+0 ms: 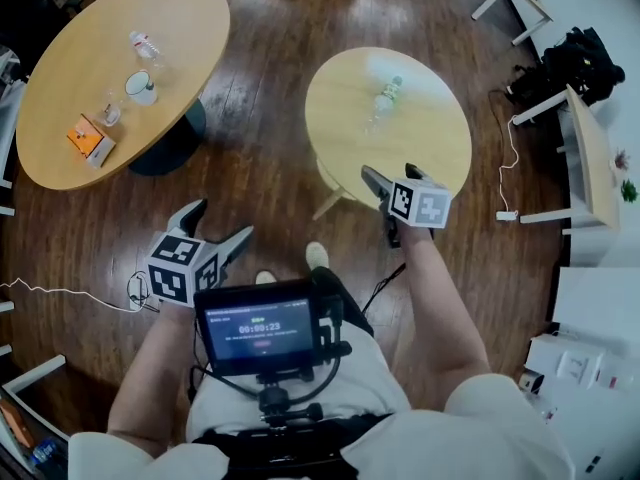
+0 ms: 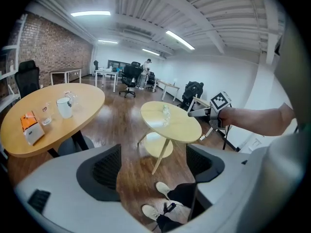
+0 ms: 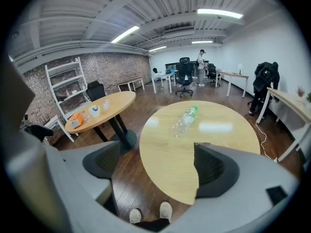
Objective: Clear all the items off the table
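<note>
In the head view, a small round table (image 1: 345, 143) stands on the wooden floor (image 1: 265, 148). A clear plastic bottle (image 1: 385, 98) lies on its side between the table's middle and its far edge, green cap toward the far edge. The right gripper (image 1: 384, 206) is at this table's near edge, its jaws spread and nothing between them. The left gripper (image 1: 215, 230) is off to the left above bare floor, well apart from both tables and likewise released. A larger oval table (image 1: 190, 28) stands at the upper left. It carries a second bottle (image 1: 143, 45) near the far edge, a white mug (image 1: 140, 87) about the middle, and an orange box (image 1: 90, 140) toward the near edge. Something small and clear sits between the mug and the box (possibly a glass).

In the left gripper view, the left gripper (image 2: 153, 166) has its jaws wide apart, with only floor and the person's shoes (image 2: 163, 188) between them. Beyond stands the small round table (image 2: 182, 127) with the bottle (image 2: 166, 111) on it, and the right gripper (image 2: 198, 113) reaches in at its right edge.

In the right gripper view, the right gripper (image 3: 158, 169) is open and empty. Its right jaw is over the near edge of the small round table (image 3: 160, 154) and its left jaw over the floor. The bottle (image 3: 185, 120) lies past the table's middle, well apart from the jaws.
</note>
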A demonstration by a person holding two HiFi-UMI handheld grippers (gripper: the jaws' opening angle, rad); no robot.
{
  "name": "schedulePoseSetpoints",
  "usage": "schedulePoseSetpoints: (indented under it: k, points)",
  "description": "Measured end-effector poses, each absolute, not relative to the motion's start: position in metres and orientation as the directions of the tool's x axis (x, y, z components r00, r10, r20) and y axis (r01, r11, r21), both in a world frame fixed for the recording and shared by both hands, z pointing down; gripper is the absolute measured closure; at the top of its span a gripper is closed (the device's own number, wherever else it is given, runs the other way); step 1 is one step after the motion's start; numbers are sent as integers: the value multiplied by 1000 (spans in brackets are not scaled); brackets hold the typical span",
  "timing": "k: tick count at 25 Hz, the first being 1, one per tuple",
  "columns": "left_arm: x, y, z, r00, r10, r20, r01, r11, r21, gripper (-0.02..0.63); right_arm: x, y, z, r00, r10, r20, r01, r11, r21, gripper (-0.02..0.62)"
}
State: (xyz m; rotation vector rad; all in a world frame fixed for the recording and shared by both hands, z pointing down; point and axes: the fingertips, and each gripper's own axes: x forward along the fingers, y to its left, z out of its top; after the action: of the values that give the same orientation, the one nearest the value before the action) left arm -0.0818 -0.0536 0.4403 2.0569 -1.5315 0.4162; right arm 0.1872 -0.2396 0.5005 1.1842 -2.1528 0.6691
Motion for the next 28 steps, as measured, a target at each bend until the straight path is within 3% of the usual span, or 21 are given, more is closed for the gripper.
schedulePoseSetpoints:
  k: [19,25,28]
  points:
    - [-124,-170,453,205,-767,609,-967,-63,247,186,179,-449,632,-276,-442,854,-933,336,-128,109]
    - [-120,-205,453,181,-765,618,-967,-25,253,186,197,-469,660,-251,-388,887,-944,302,-135,227]
    - [-127,-213,455,156,-769,620,-967,9,254,186,199,-470,660,-255,-386,887,-942,308,-136,256]
